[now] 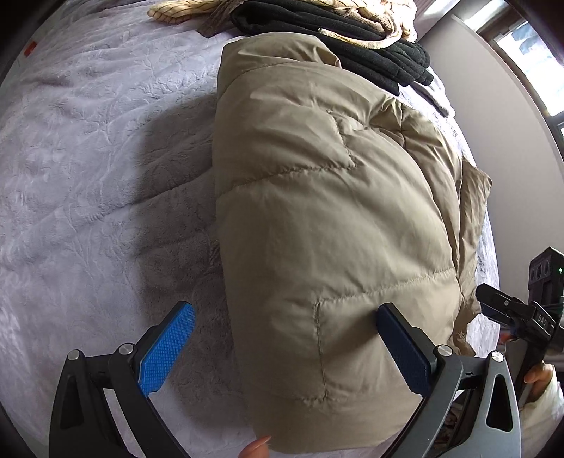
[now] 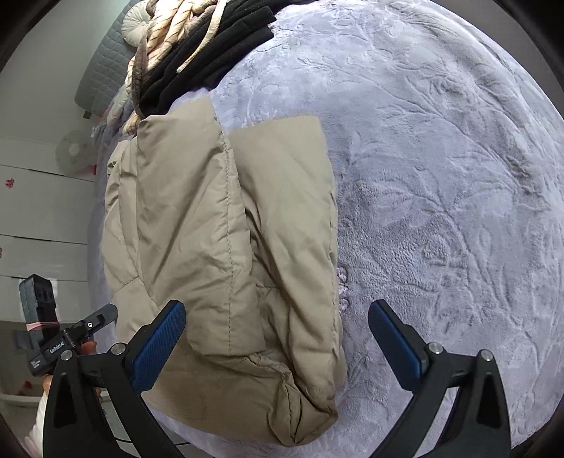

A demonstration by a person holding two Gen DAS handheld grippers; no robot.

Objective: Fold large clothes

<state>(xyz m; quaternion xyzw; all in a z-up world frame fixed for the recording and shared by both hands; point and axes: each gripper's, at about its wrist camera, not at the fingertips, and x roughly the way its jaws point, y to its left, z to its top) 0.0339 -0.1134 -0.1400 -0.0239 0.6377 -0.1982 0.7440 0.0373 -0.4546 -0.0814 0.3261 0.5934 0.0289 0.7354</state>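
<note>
Left wrist view: the left gripper (image 1: 285, 347) hangs with its jaws spread wide and nothing clamped; its blue textured pads (image 1: 165, 352) straddle the near left edge of the padded jacket (image 1: 317, 218), one pad over the lilac bedspread (image 1: 88, 158), the other above the cloth. The jacket, a khaki quilted shell folded into a thick bundle, fills the frame from centre toward 3 o'clock. A pile of black and striped clothes (image 1: 335, 24) lies at 12 o'clock, touching the jacket's far end. The right gripper's body shows at 4 o'clock.

Right wrist view: the right gripper (image 2: 276, 347) is fully open and empty, one finger over the jacket (image 2: 218, 246), the other over bare bedspread (image 2: 440, 176) at 5 o'clock. The jacket runs from 6 toward 11 o'clock, its far end meeting the clothes pile (image 2: 211, 42).

The jacket looks light, puffy and springy, with a smooth, probably slippery shell; folds may bounce open unless pressed. A stitched seam or the thick near hem seems the surest hold, pinching several layers together. The bedspread is plush, embossed with leaf patterns.
</note>
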